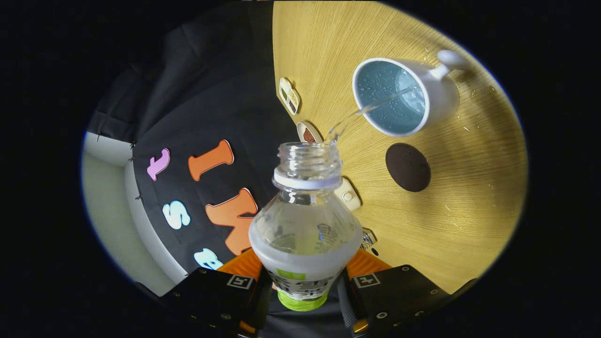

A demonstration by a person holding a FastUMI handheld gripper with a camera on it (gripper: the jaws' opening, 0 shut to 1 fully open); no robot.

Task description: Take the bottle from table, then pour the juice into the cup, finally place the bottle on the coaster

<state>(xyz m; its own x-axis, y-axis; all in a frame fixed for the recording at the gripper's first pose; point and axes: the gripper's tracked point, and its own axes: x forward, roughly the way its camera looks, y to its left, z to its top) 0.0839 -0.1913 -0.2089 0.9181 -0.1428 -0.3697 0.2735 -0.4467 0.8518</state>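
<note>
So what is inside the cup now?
The cup holds droplets on its blue inner wall and a thin stream arriving from the bottle, held between the gripper fingers. The liquid level at the bottom is unclear.

A: Light level?
B: Bright and even on the wooden table (469,188); booth wall dim.
A: Shadows?
B: Soft, short, close under the cup (407,96) and the coaster (407,167).
A: Glare?
B: Small highlights on the bottle (305,225) neck and on the wet cup interior.
A: Sharpness?
B: Centre crisp; the gripper (305,286) clamped on the bottle slightly soft.
A: Distortion?
B: Strong fisheye bending, table edge curved, rim darkened.
</note>
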